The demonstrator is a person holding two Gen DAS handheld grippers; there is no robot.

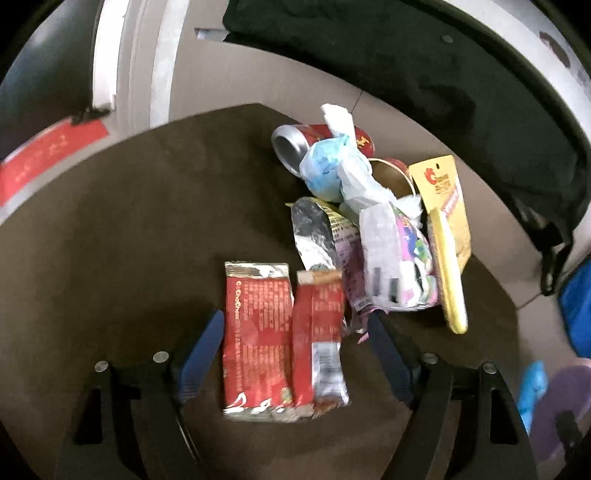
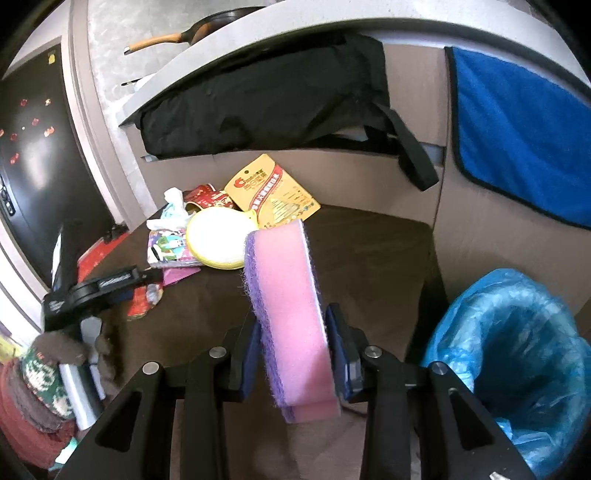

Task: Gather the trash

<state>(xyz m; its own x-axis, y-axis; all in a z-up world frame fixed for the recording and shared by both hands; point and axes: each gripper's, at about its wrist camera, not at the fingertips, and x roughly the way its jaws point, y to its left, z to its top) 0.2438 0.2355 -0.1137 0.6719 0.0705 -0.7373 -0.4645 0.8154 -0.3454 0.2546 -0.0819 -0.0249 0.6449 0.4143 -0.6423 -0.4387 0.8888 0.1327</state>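
Two red snack wrappers (image 1: 280, 339) lie side by side on the dark brown table (image 1: 129, 221). My left gripper (image 1: 295, 315) is open, its blue pads standing on either side of them without pressing. Behind them is a trash pile: a red can (image 1: 295, 144), crumpled tissue (image 1: 328, 166), a paper cup (image 1: 391, 177), a colourful wrapper (image 1: 399, 266) and a yellow card pack (image 1: 443, 199). My right gripper (image 2: 293, 317) is shut on a pink and purple sponge (image 2: 288, 295), held upright above the table. The left gripper (image 2: 144, 278) also shows at the left there.
A bin with a blue liner (image 2: 517, 350) stands low at the right of the table. A black bag (image 2: 258, 99) sits on a shelf behind, and a blue cloth (image 2: 517, 129) hangs at the right. A frying pan (image 2: 207, 29) rests on the counter. A knitted sleeve (image 2: 44, 369) is lower left.
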